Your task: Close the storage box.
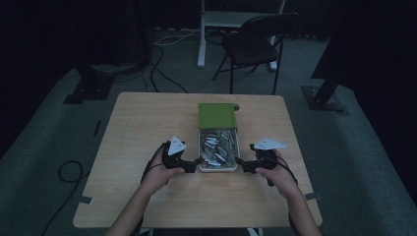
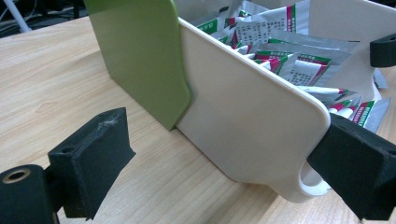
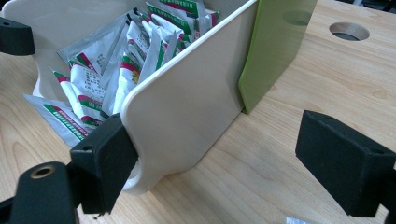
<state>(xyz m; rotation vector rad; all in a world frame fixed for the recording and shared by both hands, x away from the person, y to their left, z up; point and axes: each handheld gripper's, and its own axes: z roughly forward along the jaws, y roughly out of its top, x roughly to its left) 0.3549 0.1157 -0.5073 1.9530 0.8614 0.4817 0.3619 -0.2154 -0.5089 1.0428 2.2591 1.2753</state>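
While the cream box (image 1: 218, 167) of foil sachets (image 1: 216, 145) sits near the front middle of the worktop (image 1: 147, 123), its green lid (image 1: 216, 116) slid back over the far half, the left claw (image 1: 195, 162) and right claw (image 1: 239, 162) stand at its two near corners, each spread apart, one jaw touching the corner and the other off the wall.

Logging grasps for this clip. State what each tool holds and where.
Nothing is clamped. Both tools are open: the left tool and right tool each have one jaw at a near corner of the cream box, the other jaw standing apart over the table.
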